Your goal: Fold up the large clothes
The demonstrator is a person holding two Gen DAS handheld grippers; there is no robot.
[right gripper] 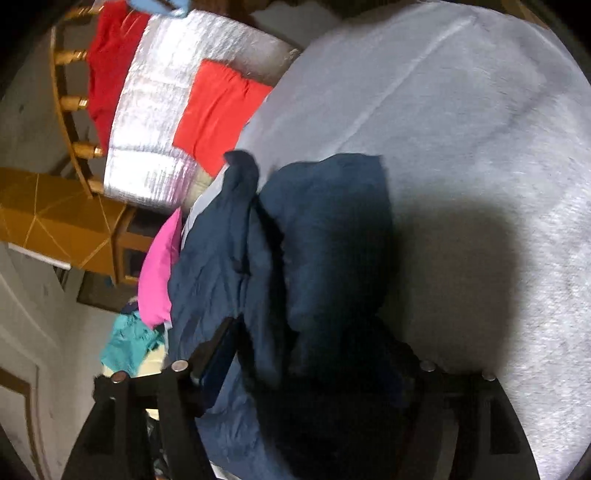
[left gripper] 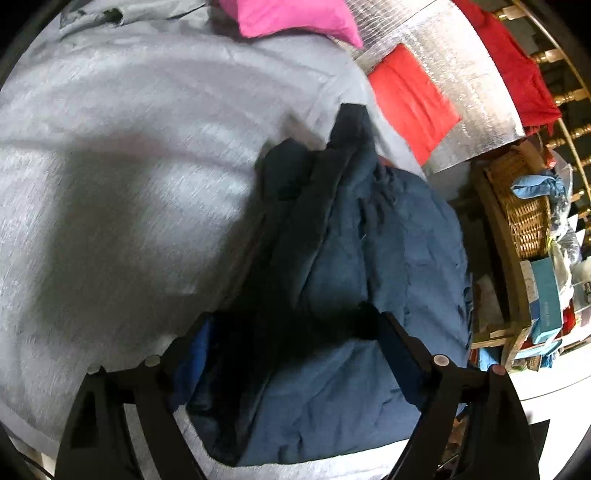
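Note:
A dark blue garment (left gripper: 354, 236) hangs bunched over a light grey fabric surface (left gripper: 129, 166). In the left wrist view my left gripper (left gripper: 291, 325) has its fingers spread wide with the blue cloth lying between them; whether they grip it is not clear. In the right wrist view the same blue garment (right gripper: 314, 240) drapes between the fingers of my right gripper (right gripper: 310, 350), over the grey fabric (right gripper: 461, 147). The right-hand finger is lost in shadow.
An orange-red folded cloth (left gripper: 410, 99) lies on a silver quilted mat (left gripper: 461, 74), with a pink cloth (left gripper: 295, 18) and a red cloth (left gripper: 517, 66) nearby. A wicker basket (left gripper: 524, 218) and boxes stand at right. A wooden railing (right gripper: 70, 103) is at left.

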